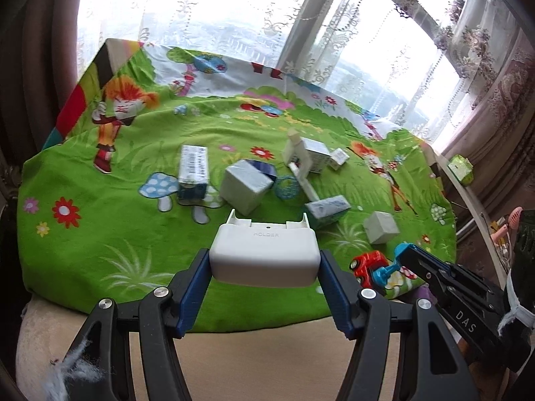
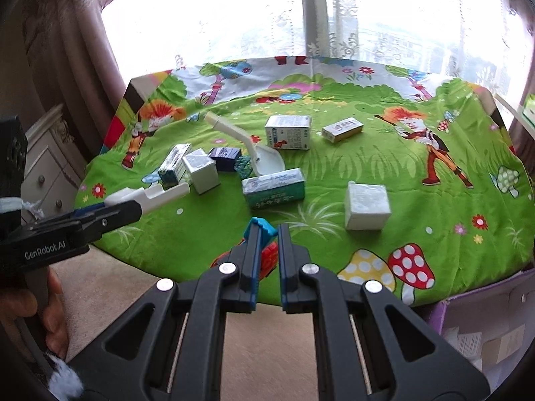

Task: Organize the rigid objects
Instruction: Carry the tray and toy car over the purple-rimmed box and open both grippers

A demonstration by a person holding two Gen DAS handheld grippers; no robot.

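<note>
- Green cartoon-print cloth (image 2: 334, 167): cartons scattered toward twelve o'clock, unsorted.
- Left gripper (image 1: 264, 267) clamps the white holder (image 1: 264, 254), lifted clear.
- Right gripper (image 2: 267, 234) pinches the red-and-blue toy car (image 1: 371, 267), six o'clock edge.
- Judged step: carrying; next, a drop-off spot.

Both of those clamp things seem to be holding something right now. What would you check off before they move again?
1. Left gripper clamped on the white holder: ok, both pads press its sides.
2. Right gripper shut on the red and blue toy: ok, its blue part sits between the fingers.
3. Both held things lifted off the green cloth: cannot tell.
4. Grippers apart from each other: ok, a gap shows between them in both views.
5. Boxes ahead out of the way: not ok, the white cube and green carton lie close in front.
6. A place to put things: cannot tell, no bin or tray is clearly visible.
</note>
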